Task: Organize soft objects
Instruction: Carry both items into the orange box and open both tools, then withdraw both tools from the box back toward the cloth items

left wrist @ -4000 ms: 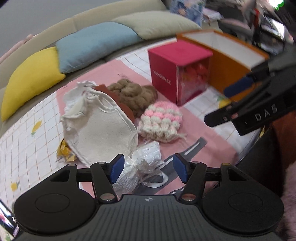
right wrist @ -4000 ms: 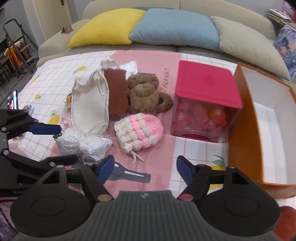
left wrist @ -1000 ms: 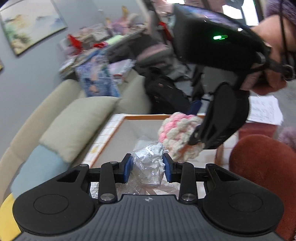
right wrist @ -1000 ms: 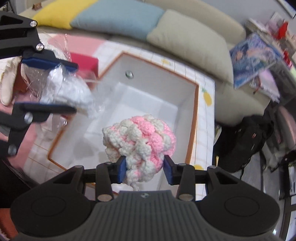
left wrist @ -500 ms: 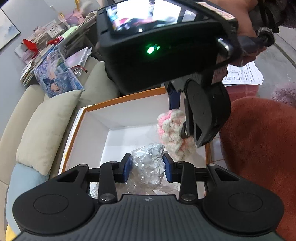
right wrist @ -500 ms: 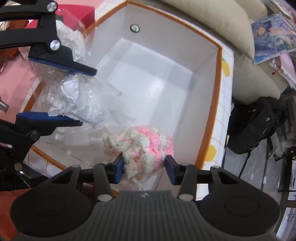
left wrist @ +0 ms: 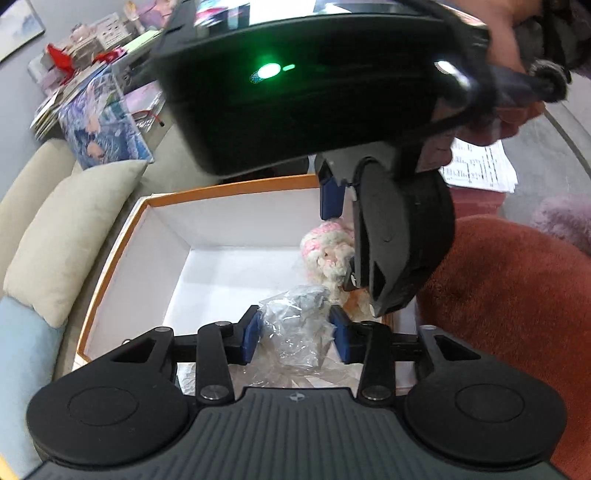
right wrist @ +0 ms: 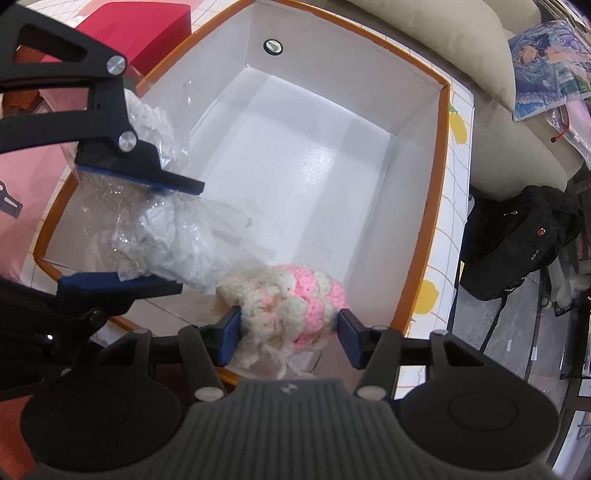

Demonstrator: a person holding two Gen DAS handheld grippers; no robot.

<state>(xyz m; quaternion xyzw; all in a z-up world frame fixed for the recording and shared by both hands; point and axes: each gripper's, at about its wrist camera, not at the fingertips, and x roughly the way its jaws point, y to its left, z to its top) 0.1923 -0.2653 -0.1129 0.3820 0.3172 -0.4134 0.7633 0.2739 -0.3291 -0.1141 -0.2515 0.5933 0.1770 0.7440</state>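
A white box with an orange rim lies below both grippers. My left gripper reaches over its near wall. Its jaws are opening, and a clear plastic bag of white stuffing sits loosely between the blue pads. My right gripper points steeply down into the box. Its jaws are opening too. The pink and white crochet hat rests on the box floor between them, with a gap at the right pad. The right gripper's black body hides part of the hat.
A beige cushion lies left of the box on the sofa. A red box stands beyond the box's far-left corner. A rust-red furry seat is beside the box. A black backpack sits on the floor. A person's hand holds the right gripper.
Both grippers have come down from above the box into it. Both pairs of jaws have widened. The hat has gone from hanging in the grip to resting on the box floor.
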